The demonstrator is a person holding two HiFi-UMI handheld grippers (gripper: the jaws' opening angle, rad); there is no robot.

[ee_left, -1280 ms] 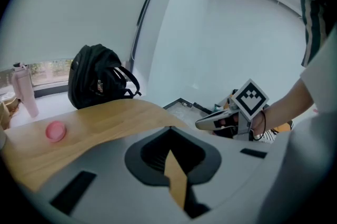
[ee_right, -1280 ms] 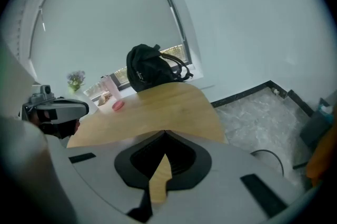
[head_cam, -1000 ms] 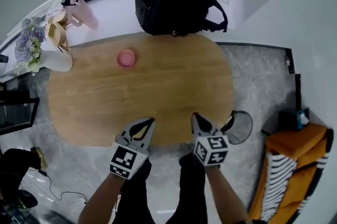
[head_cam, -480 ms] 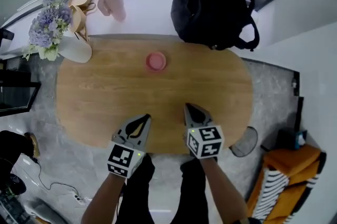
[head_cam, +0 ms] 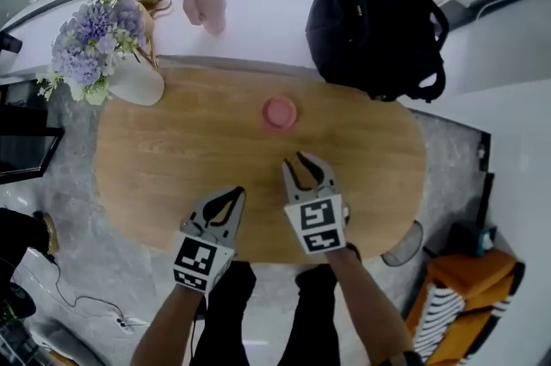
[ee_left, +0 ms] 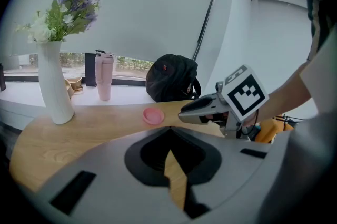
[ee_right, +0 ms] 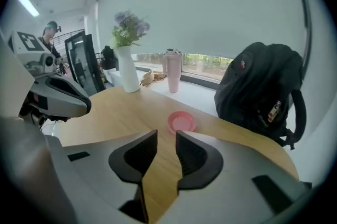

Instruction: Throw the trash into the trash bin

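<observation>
1 oval wooden table (head_cam: 172,175), with the mesh trash bin (head_cam: 401,245) on the floor at its right end. The right gripper (head_cam: 295,163), empty, has just been opening its jaws part way; the left gripper (head_cam: 237,194) is closed, empty. The shallow pink dish (head_cam: 280,112), just ahead of the right jaws, looks light and stiff: I'd pinch its rim.

Matt wooden table (head_cam: 172,162), black cloth backpack (head_cam: 370,20)
</observation>
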